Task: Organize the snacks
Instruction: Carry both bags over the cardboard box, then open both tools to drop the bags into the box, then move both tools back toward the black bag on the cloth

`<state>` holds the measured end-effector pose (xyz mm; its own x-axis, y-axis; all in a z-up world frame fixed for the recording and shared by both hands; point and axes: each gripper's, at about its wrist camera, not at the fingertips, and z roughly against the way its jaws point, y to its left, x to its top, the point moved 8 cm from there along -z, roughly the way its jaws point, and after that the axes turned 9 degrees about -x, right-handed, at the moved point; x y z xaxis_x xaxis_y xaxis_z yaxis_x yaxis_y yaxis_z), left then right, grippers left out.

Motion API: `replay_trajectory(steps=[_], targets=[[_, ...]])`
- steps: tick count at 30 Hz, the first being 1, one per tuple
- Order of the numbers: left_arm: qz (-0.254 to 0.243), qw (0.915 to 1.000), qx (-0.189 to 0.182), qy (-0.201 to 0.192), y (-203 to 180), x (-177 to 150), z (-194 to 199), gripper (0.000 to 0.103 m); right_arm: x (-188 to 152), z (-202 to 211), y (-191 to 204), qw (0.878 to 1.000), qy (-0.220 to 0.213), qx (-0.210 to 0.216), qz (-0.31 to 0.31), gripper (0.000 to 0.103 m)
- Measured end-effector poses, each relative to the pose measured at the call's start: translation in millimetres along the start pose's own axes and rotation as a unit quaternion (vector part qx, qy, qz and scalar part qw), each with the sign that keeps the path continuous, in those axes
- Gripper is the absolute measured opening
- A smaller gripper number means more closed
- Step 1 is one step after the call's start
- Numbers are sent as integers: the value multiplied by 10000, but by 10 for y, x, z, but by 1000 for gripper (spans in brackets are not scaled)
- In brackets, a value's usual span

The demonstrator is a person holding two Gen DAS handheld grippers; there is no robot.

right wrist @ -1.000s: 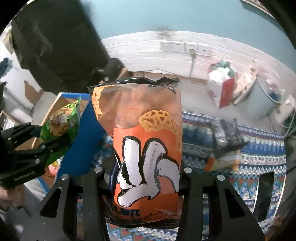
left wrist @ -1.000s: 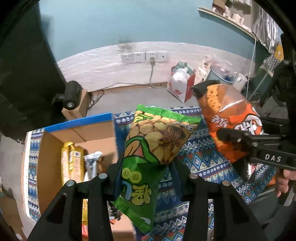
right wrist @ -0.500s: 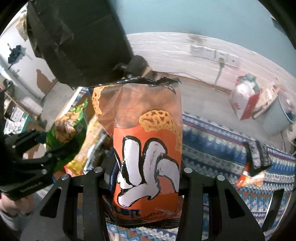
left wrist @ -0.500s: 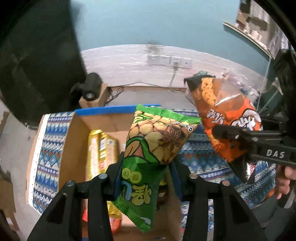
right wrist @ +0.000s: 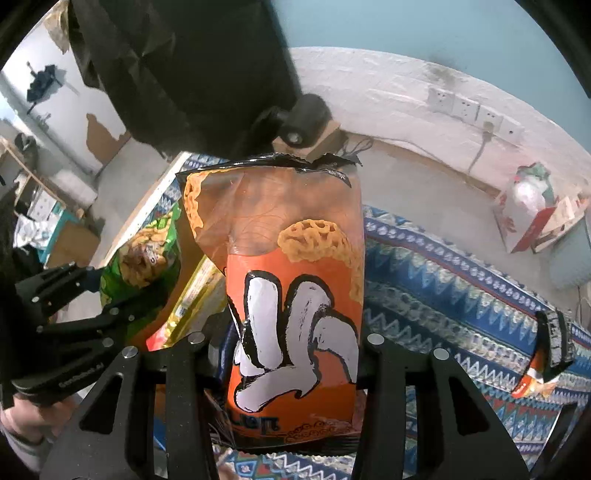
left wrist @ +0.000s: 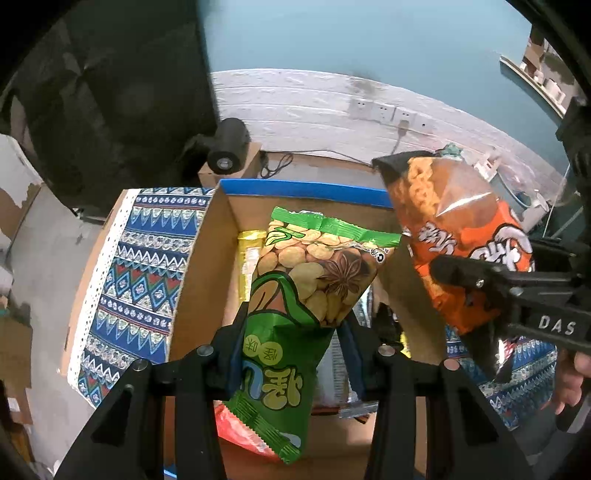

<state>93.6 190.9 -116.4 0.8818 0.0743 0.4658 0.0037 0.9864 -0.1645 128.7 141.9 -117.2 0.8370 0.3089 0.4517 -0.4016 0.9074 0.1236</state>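
Above open brown cardboard box [left wrist: 207, 266]: left gripper [left wrist: 291, 347] pinches green crinkly bean-snack bag [left wrist: 306, 291]; at 3 o'clock, right gripper [right wrist: 291, 343] pinches orange glossy puff-snack bag [right wrist: 291, 280].

wall: teal upper [left wrist: 369, 33], white lower band [left wrist: 295, 99] with sockets [left wrist: 384, 110] at upper centre | floor: pale grey [left wrist: 40, 236] at left | furnishing: patterned blue cloth [right wrist: 443, 280] | shelf [left wrist: 532, 81] upper right
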Motion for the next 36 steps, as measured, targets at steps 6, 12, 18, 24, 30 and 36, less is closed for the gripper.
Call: replay_trajectory(steps=[6,12,18,24,30,36], targets=[[140,9998,119,61,137,-14,-31,46,41,-126,216,9998,100,91,117,43],[320,9993,129,158,207,-18,-71,48,96,-241,312,9994,198,274,62,46],[300,9993,232,30,180,42,-11,69,171,-163,259,9989,57,454,-142,59],[341,9994,54,80,70,69,-46,69,195,30,78,9997,-181,158,-74,68],[191,9997,-115,81,-200,122,-70,69,112,160,-203,9995,-259,-192,10,69],[-1,9996,-248,135,-492,147,-125,73,-6,243,-578,9987,-250,-428,-106,71]])
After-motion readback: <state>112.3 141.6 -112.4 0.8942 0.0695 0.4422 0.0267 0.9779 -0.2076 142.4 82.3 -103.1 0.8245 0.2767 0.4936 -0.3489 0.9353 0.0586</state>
